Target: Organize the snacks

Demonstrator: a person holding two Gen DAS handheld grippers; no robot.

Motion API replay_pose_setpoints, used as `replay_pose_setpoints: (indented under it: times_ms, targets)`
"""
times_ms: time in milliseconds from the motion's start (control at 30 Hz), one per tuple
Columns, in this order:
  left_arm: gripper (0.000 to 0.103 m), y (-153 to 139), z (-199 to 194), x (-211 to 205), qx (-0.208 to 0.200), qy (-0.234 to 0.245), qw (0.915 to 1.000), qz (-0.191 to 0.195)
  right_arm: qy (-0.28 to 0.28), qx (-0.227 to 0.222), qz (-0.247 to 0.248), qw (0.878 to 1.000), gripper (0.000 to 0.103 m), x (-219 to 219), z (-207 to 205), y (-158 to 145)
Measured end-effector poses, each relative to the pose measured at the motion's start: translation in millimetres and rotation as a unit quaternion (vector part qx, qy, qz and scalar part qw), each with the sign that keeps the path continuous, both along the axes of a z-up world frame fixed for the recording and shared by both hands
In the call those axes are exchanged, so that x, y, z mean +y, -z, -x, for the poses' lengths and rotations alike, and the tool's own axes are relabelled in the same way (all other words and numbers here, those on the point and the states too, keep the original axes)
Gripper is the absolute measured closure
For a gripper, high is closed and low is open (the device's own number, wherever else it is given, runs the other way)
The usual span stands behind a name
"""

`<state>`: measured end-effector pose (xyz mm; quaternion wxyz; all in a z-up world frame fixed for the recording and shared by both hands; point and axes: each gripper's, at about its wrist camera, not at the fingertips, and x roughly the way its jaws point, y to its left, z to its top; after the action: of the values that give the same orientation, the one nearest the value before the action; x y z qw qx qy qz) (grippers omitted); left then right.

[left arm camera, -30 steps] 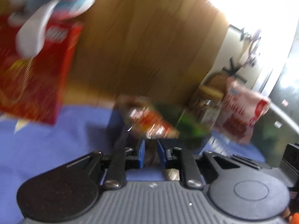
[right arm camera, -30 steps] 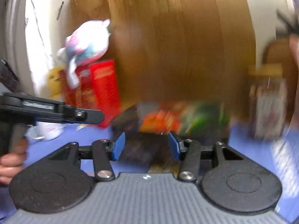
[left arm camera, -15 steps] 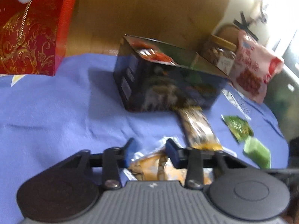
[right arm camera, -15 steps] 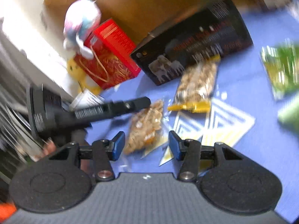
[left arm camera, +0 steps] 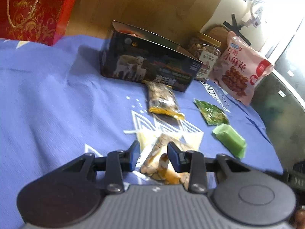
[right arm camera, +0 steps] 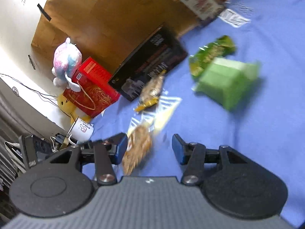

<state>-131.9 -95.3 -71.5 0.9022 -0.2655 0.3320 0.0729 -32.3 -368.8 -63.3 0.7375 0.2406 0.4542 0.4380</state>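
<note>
My left gripper point(left arm camera: 153, 157) is open, low over a clear packet of nut snacks point(left arm camera: 162, 164) that lies between its fingers on the blue cloth. A second nut packet with a yellow end point(left arm camera: 162, 99) lies in front of an open black box point(left arm camera: 148, 64). A green leafy packet point(left arm camera: 210, 112) and a pale green wrapped block point(left arm camera: 228, 140) lie to the right. My right gripper point(right arm camera: 149, 148) is open above the cloth, with the near nut packet point(right arm camera: 137, 148) by its left finger. The green block point(right arm camera: 226, 80), the green packet point(right arm camera: 211, 52) and the black box point(right arm camera: 150, 66) lie beyond it.
A red gift box point(left arm camera: 32, 9) stands at the back left with a plush toy point(right arm camera: 65, 61) on it. A nut jar point(left arm camera: 204, 55) and a pink snack bag point(left arm camera: 238, 66) stand at the back right. A white mug point(right arm camera: 82, 129) sits off the cloth's left edge. A wooden panel is behind.
Both grippers tipped down from facing the wooden panel toward the cloth. The left gripper opened and came low over the near nut packet. The right gripper swung down toward the green snacks.
</note>
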Motion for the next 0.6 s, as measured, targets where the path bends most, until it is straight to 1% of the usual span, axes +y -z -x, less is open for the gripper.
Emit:
replay_pose_setpoints:
  times_ms: [67, 167, 233, 267, 333, 367, 400, 467, 533, 600]
  targets:
    - [0.072, 0, 2, -4, 0.000, 0.003, 1.0000, 0.001, -0.009, 0.017, -0.009, 1.000, 0.050, -5, 9, 4]
    - [0.072, 2, 7, -10, -0.004, 0.005, 0.9998, 0.019, -0.019, 0.002, 0.005, 1.000, 0.050, 13, 17, 1]
    - [0.071, 1, 9, -16, -0.005, 0.000, 0.9997, 0.024, -0.024, -0.002, 0.002, 1.000, 0.053, 26, 16, 3]
    - [0.070, 0, 11, -18, -0.005, -0.001, 0.9996, 0.029, -0.020, -0.018, 0.012, 1.000, 0.054, 36, 17, 1]
    - [0.065, 1, 16, -19, -0.006, 0.001, 0.9988, 0.049, -0.017, -0.041, 0.033, 0.998, 0.075, 46, 15, 1]
    - [0.062, 1, 19, -18, -0.007, 0.001, 0.9983, 0.057, -0.013, -0.043, 0.038, 0.998, 0.081, 47, 12, 2]
    - [0.061, 2, 22, -14, -0.008, 0.003, 0.9974, 0.072, -0.014, -0.034, 0.032, 0.999, 0.085, 45, 8, 6]
    - [0.057, 6, 29, -3, -0.015, 0.007, 0.9930, 0.117, -0.015, -0.007, 0.012, 1.000, 0.087, 35, 0, 13]
    - [0.054, 12, 34, 12, -0.021, 0.009, 0.9833, 0.181, -0.013, 0.019, -0.008, 1.000, 0.090, 27, -5, 19]
    - [0.054, 18, 36, 22, -0.023, 0.007, 0.9756, 0.218, -0.010, 0.031, -0.019, 0.999, 0.091, 22, -8, 21]
